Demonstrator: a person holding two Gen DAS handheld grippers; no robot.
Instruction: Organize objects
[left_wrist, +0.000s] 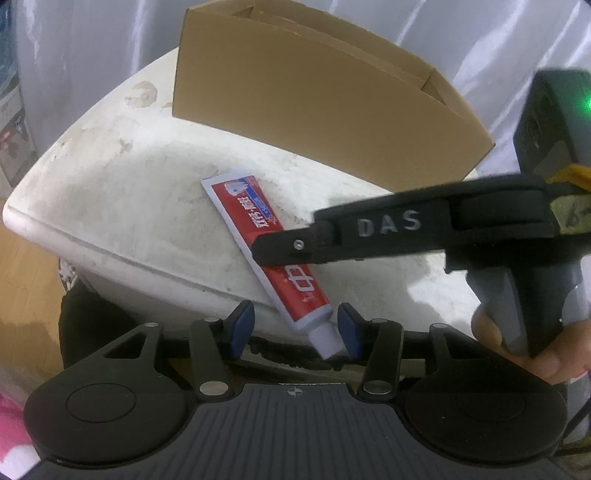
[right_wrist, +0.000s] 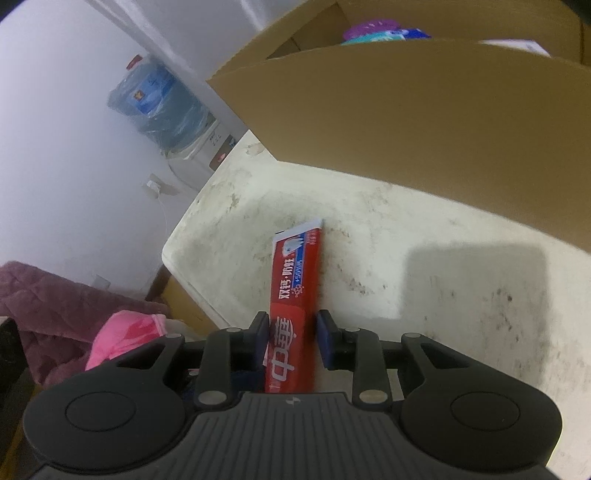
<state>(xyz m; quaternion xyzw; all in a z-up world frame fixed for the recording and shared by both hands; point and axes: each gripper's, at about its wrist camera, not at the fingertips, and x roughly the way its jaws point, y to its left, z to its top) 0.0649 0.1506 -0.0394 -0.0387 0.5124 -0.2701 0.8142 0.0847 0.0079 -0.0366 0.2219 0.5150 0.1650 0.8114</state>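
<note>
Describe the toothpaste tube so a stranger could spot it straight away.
Find the stained white table with the big open cardboard box at its back. In front of the box lies a toothpaste tube, its white cap at the near edge, the right gripper straddling it. It is the only red thing on the table.

— What sort of place is this?

— A lived-in room in a home, by the look of it. There's a water dispenser (right_wrist: 184, 147) against the pale wall with a big blue bottle (right_wrist: 159, 107) on top, and a wall socket (right_wrist: 157, 186) with a cord plugged in just beside it.

— Anything more domestic than that?

— A maroon quilted garment (right_wrist: 62, 306) lies heaped near something pink (right_wrist: 125, 336), like clothes left on furniture. The white desk (right_wrist: 461, 295) is scuffed and stained, a plain cardboard box (right_wrist: 424, 129) stands on it, and light curtains (left_wrist: 92, 55) hang behind, above a wooden floor (left_wrist: 26, 280).
</note>
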